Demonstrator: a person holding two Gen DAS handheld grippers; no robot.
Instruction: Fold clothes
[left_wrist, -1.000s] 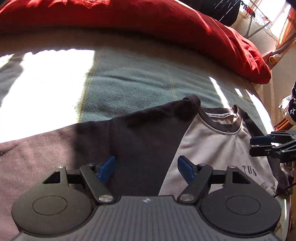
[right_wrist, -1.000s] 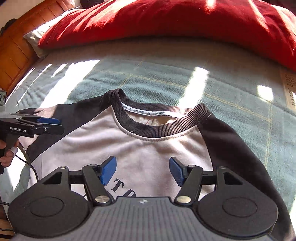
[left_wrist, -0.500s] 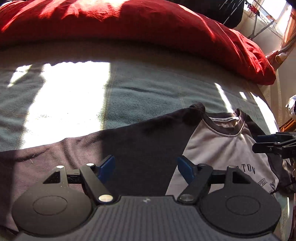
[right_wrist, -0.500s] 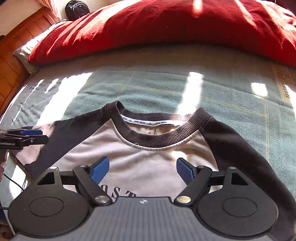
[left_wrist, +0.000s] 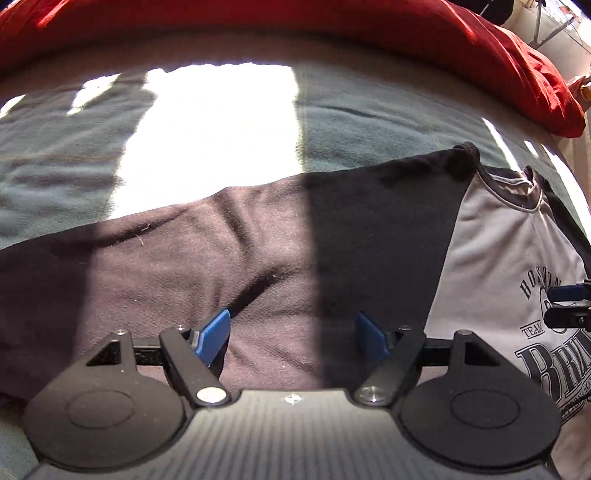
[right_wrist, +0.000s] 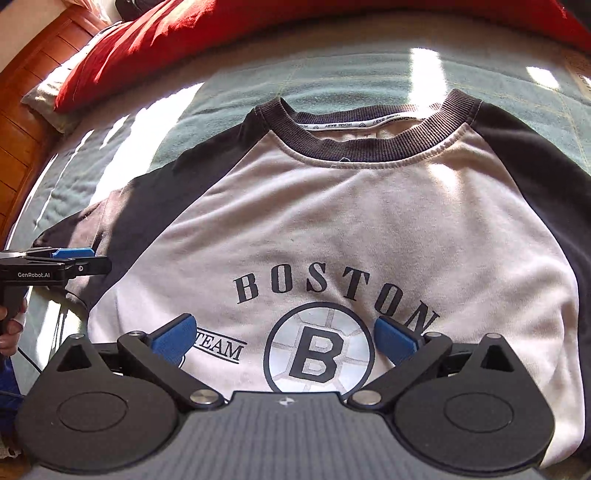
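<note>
A grey sweatshirt (right_wrist: 332, 229) with dark sleeves, a dark collar and a "BOSTON" print lies flat, front up, on the bed. In the right wrist view my right gripper (right_wrist: 286, 339) hovers over the chest print, its jaws opening wide with no cloth between them. In the left wrist view my left gripper (left_wrist: 293, 334) stands open above the sweatshirt's dark sleeve (left_wrist: 221, 251), which stretches out to the left; nothing is between its fingers. The other gripper (right_wrist: 70, 260) shows at the left edge of the right wrist view, over that sleeve.
A teal blanket (left_wrist: 369, 118) covers the bed, with bright sun patches. A red duvet (right_wrist: 221, 33) is heaped along the far side. A wooden headboard (right_wrist: 26, 110) and a pillow stand at far left. A person's hand (right_wrist: 9, 325) holds the left gripper's handle.
Both views have slid back along the sweatshirt: the left one now looks along the sleeve, the right one at the chest print. The right gripper's jaws have spread wider.
</note>
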